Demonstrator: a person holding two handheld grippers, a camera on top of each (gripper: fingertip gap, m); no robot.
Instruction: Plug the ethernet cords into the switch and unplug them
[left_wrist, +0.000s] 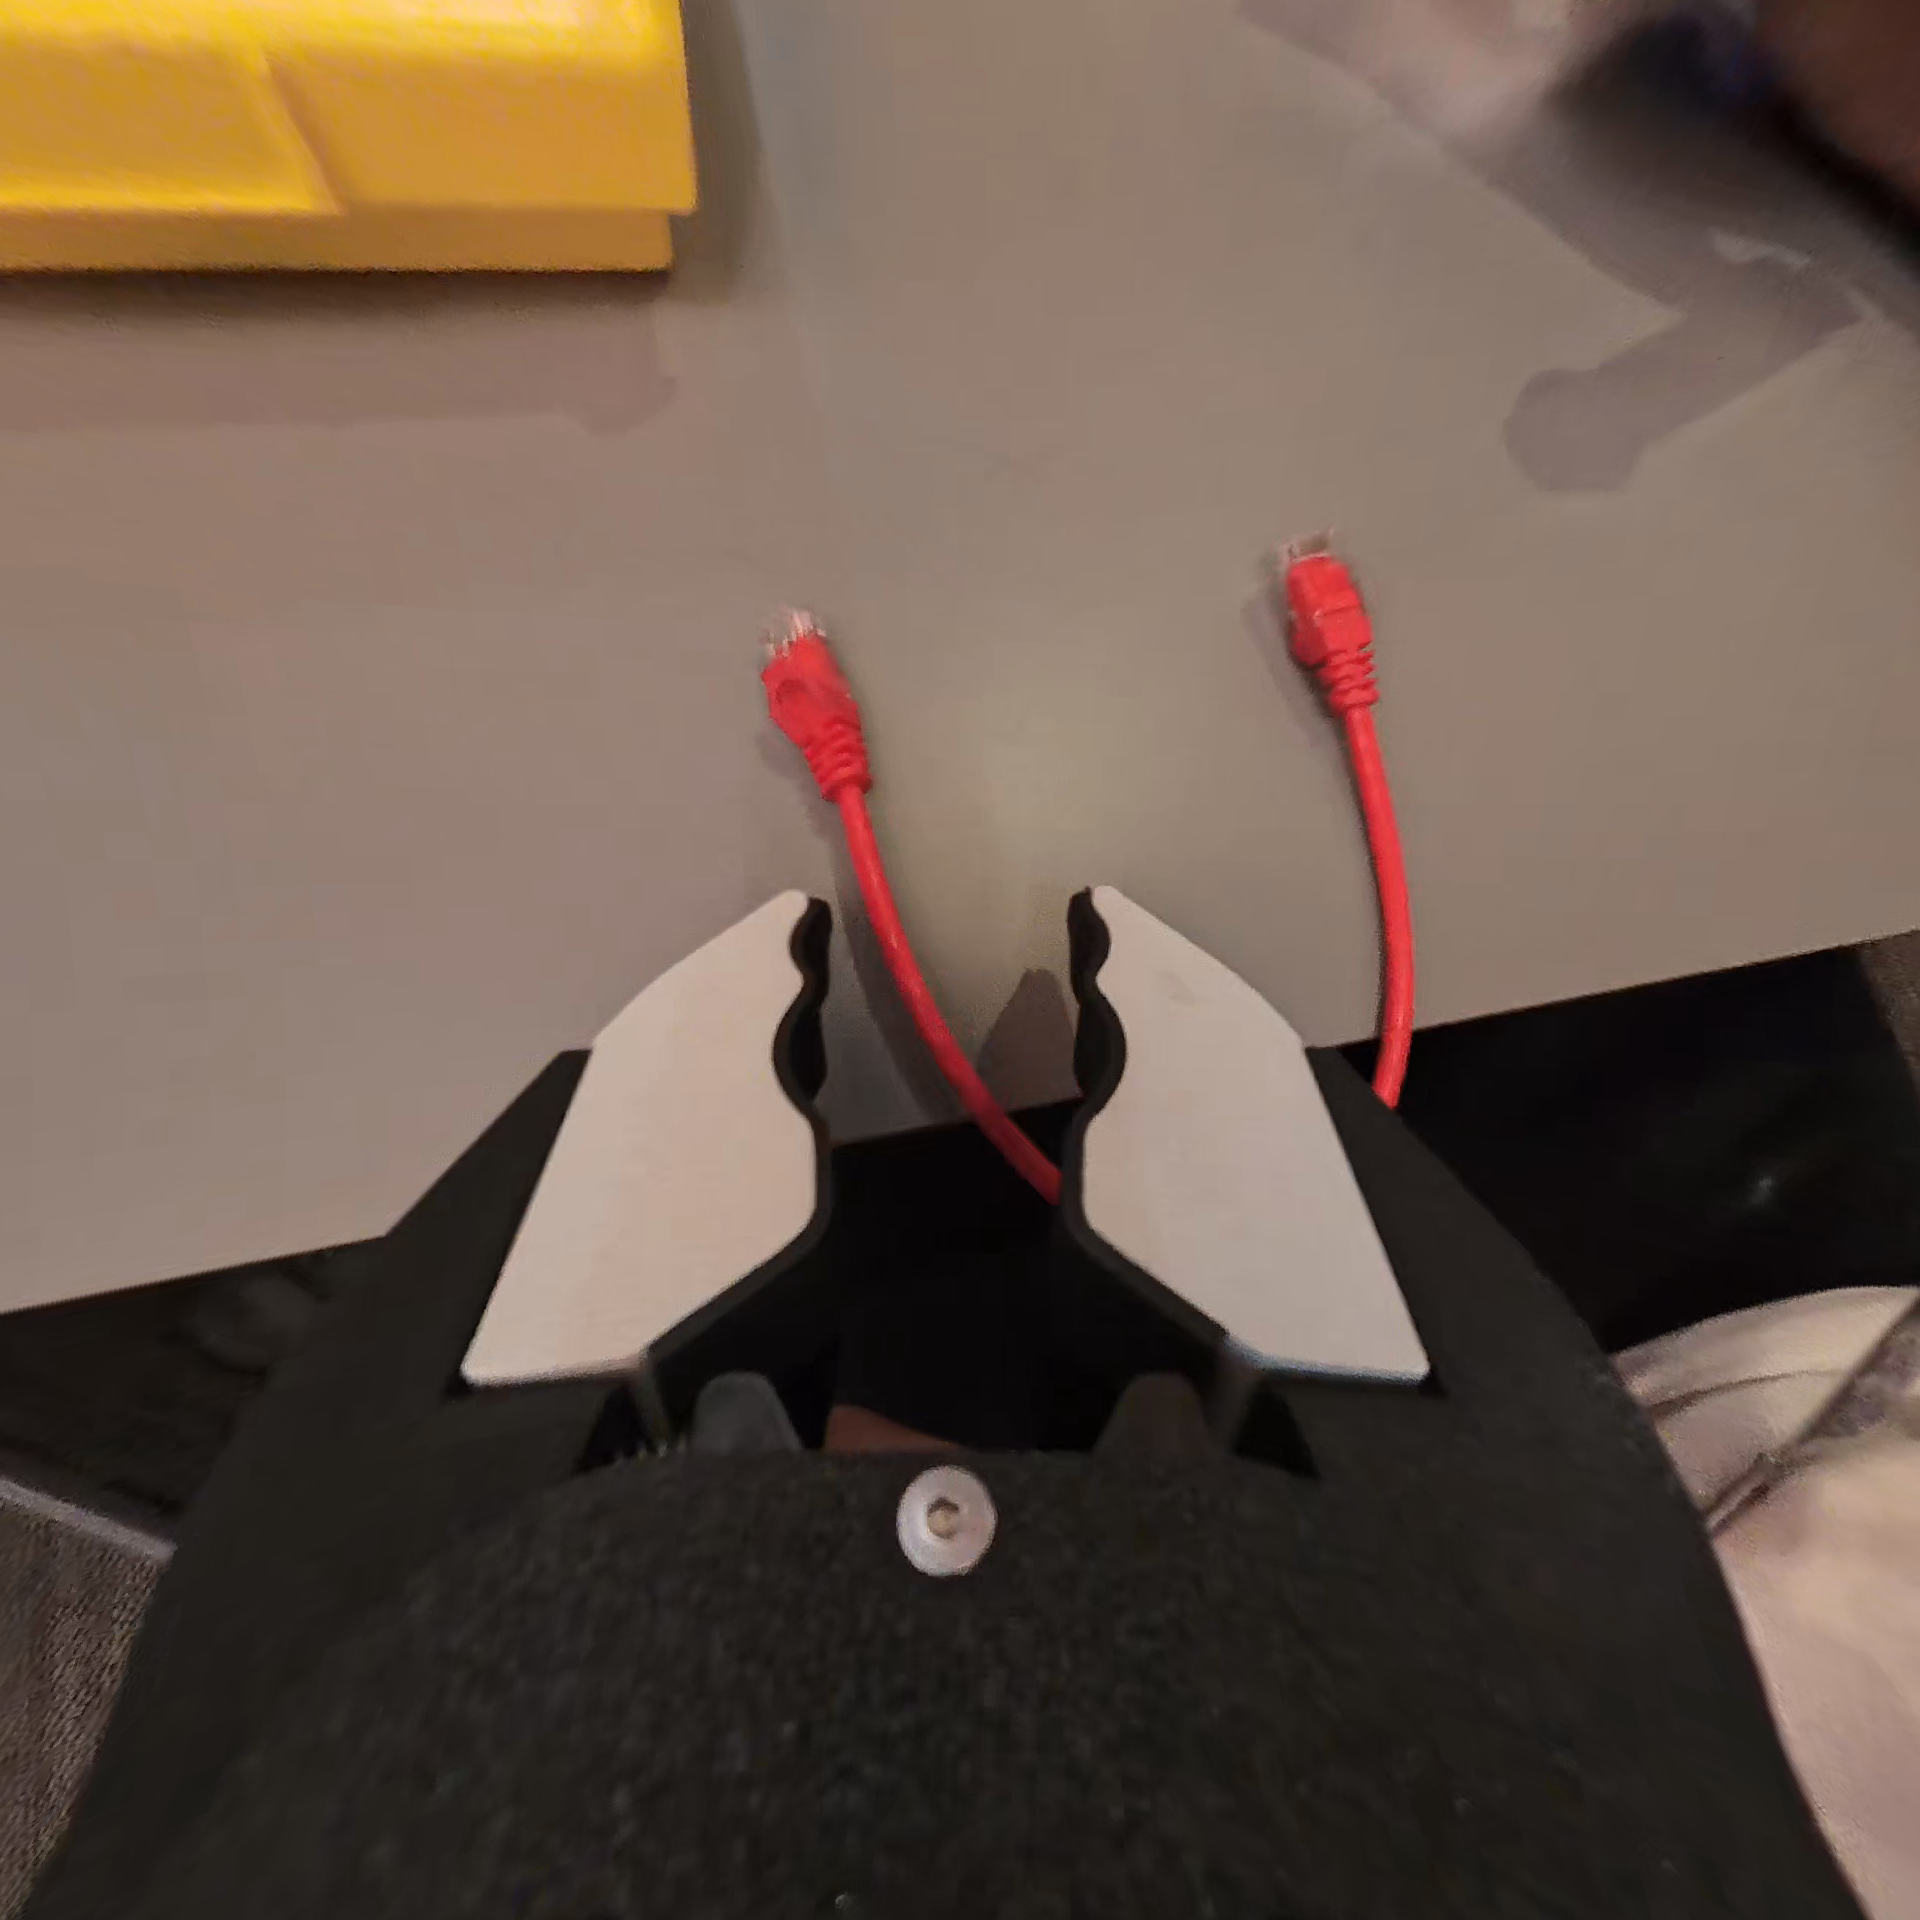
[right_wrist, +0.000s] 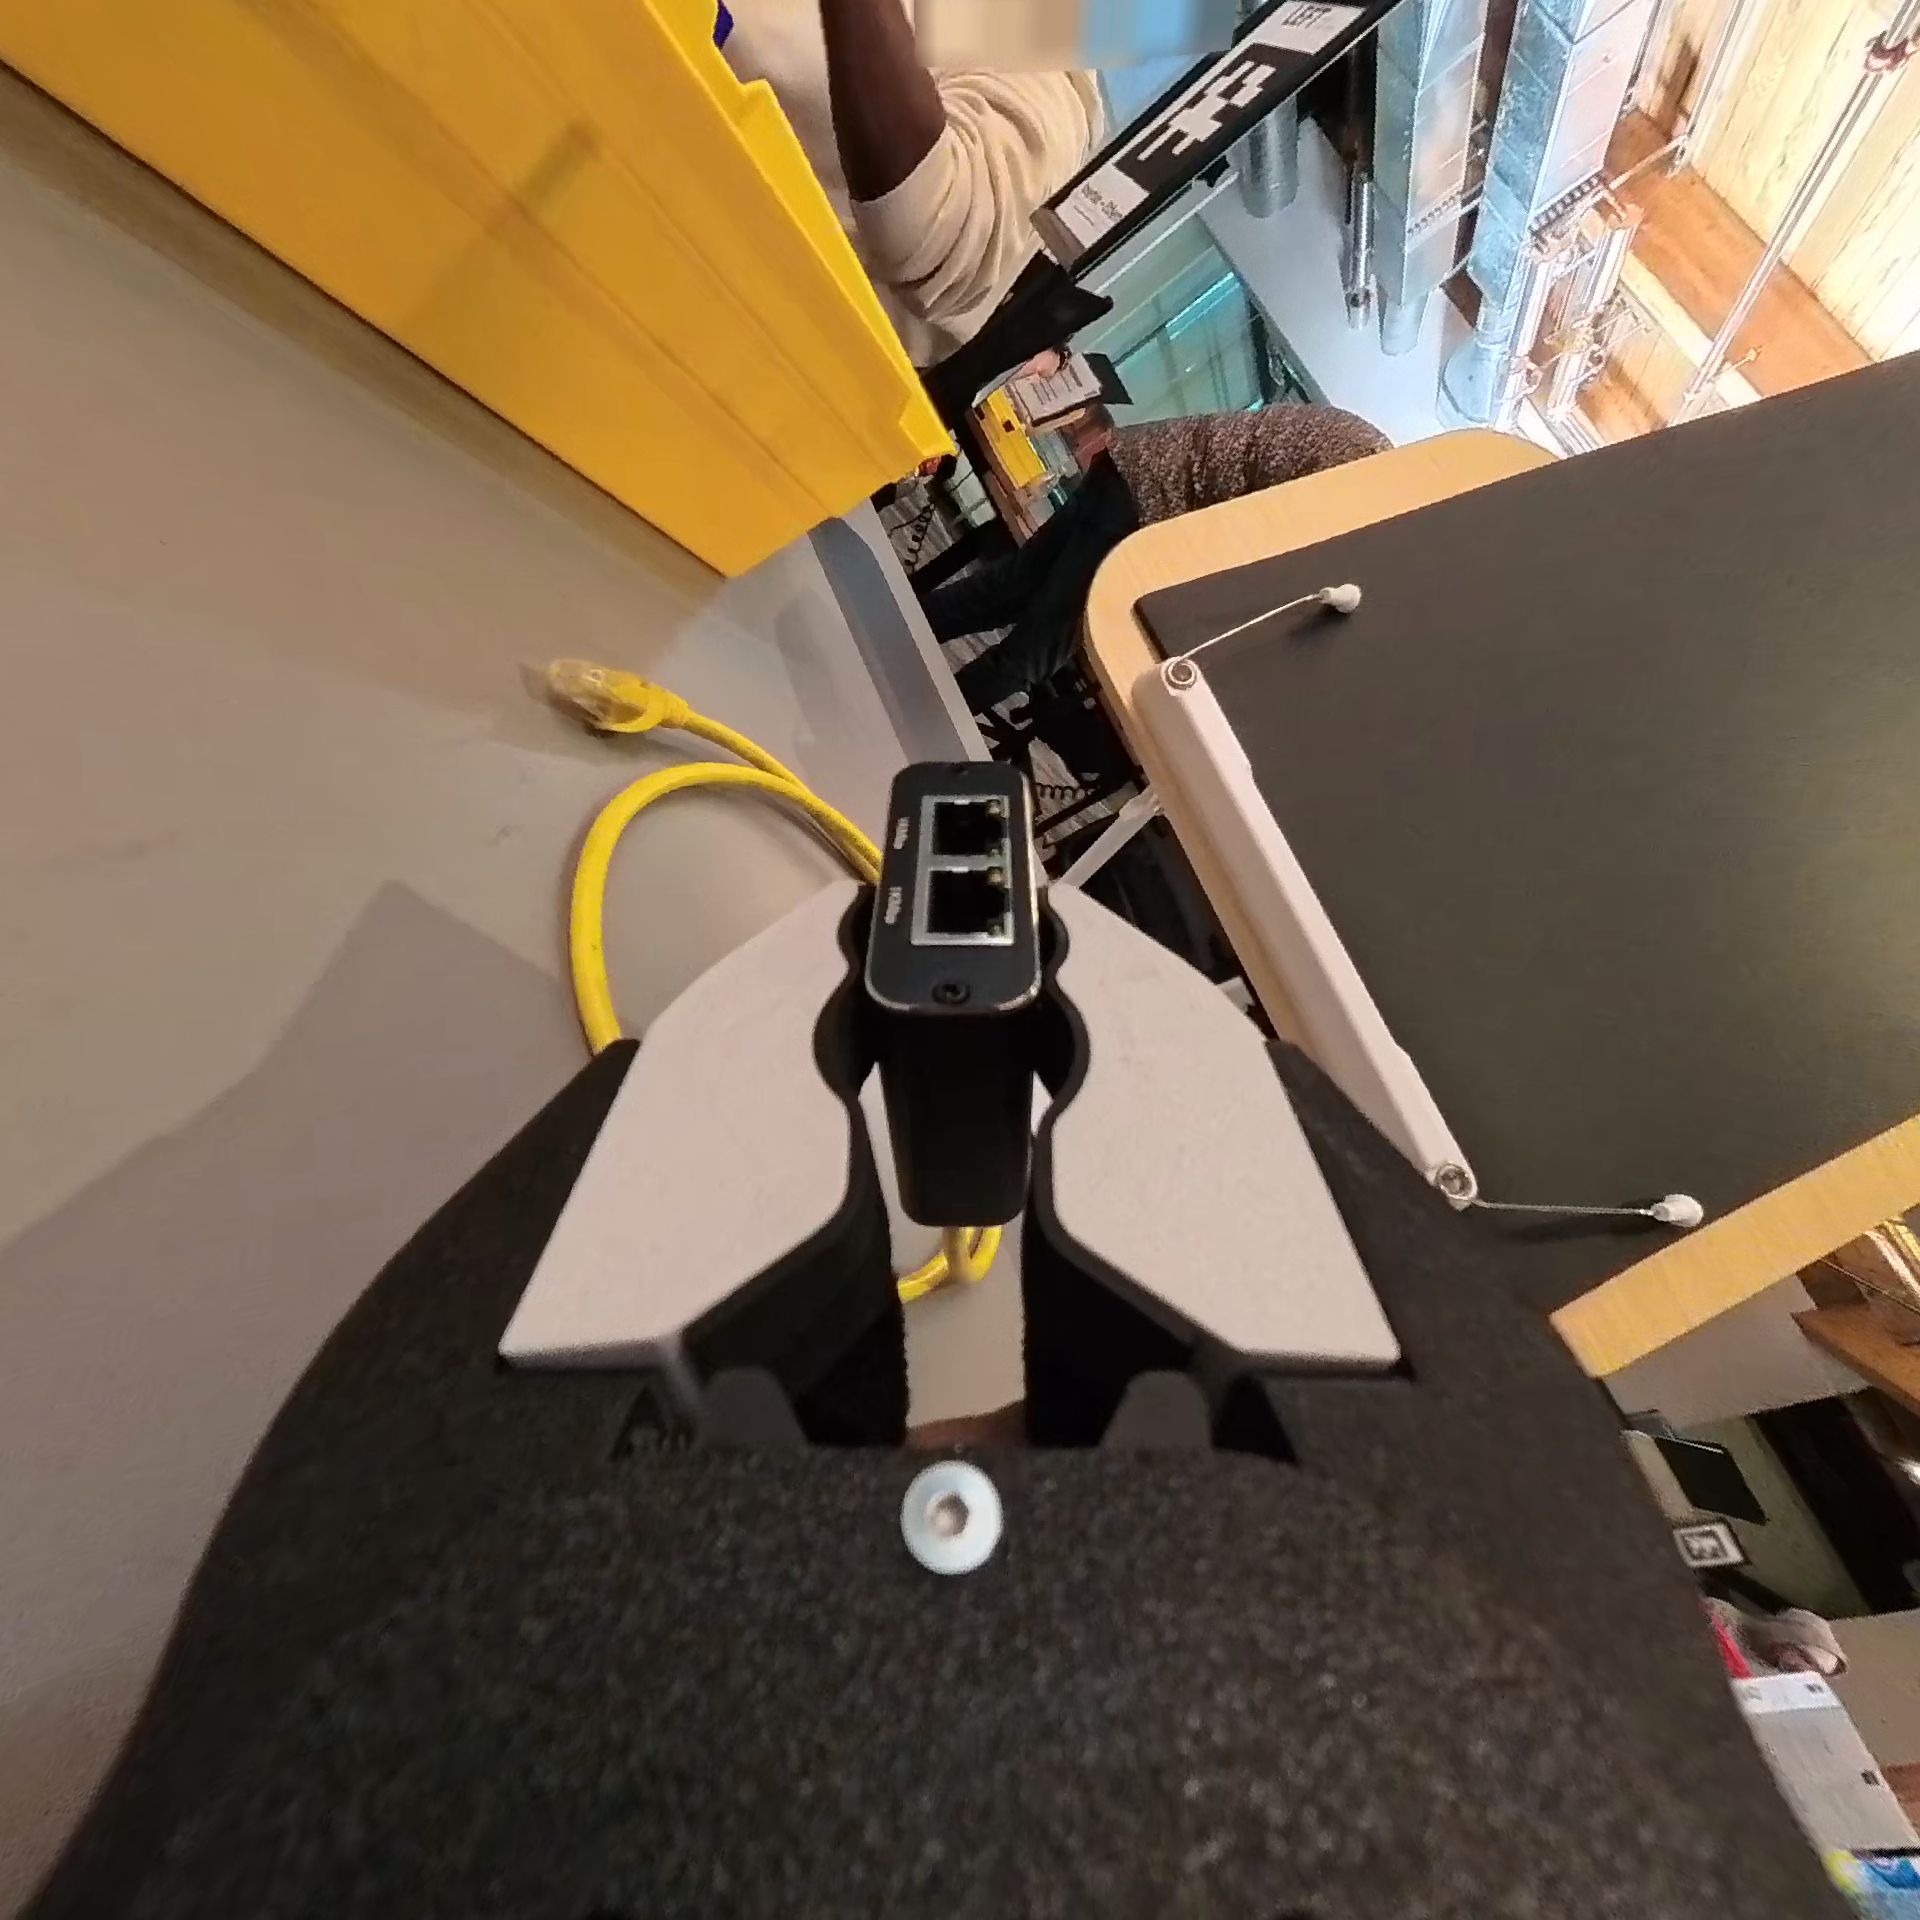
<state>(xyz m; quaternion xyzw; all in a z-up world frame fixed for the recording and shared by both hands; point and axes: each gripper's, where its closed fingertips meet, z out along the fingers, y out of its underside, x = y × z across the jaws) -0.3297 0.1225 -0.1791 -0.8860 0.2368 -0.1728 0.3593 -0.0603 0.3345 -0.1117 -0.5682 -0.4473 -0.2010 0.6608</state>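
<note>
- Our right tongs (right_wrist: 951, 1023) are clamped on the small black two-port switch box (right_wrist: 954, 935), holding it by its sides with the port face turned back toward the wrist camera; both sockets look empty.
- Our left tongs (left_wrist: 948, 940) stand wide with nothing between them, hovering at the near edge of the grey tabletop (left_wrist: 416, 675).
- A thin red ethernet cord (left_wrist: 894, 935) runs up from below the edge and passes between the left tongs without being gripped; its red booted plug (left_wrist: 814, 701) lies on the tabletop just ahead.
- A second red plug (left_wrist: 1328, 629) on its own red cord (left_wrist: 1390, 883) lies off to the right, well apart from the first.
- Beyond the switch, a yellow ethernet cord (right_wrist: 623, 821) loops on the tabletop, its clear-tipped yellow plug (right_wrist: 597, 694) lying loose.
- A yellow plastic bin (left_wrist: 343, 125) sits at the far left.
- We judge the plugging step has not begun: no cord is seated. Next, the left tongs need to close on the nearer red plug's boot, lift it, and line its tip squarely with a socket while the right tongs brace the switch.
</note>
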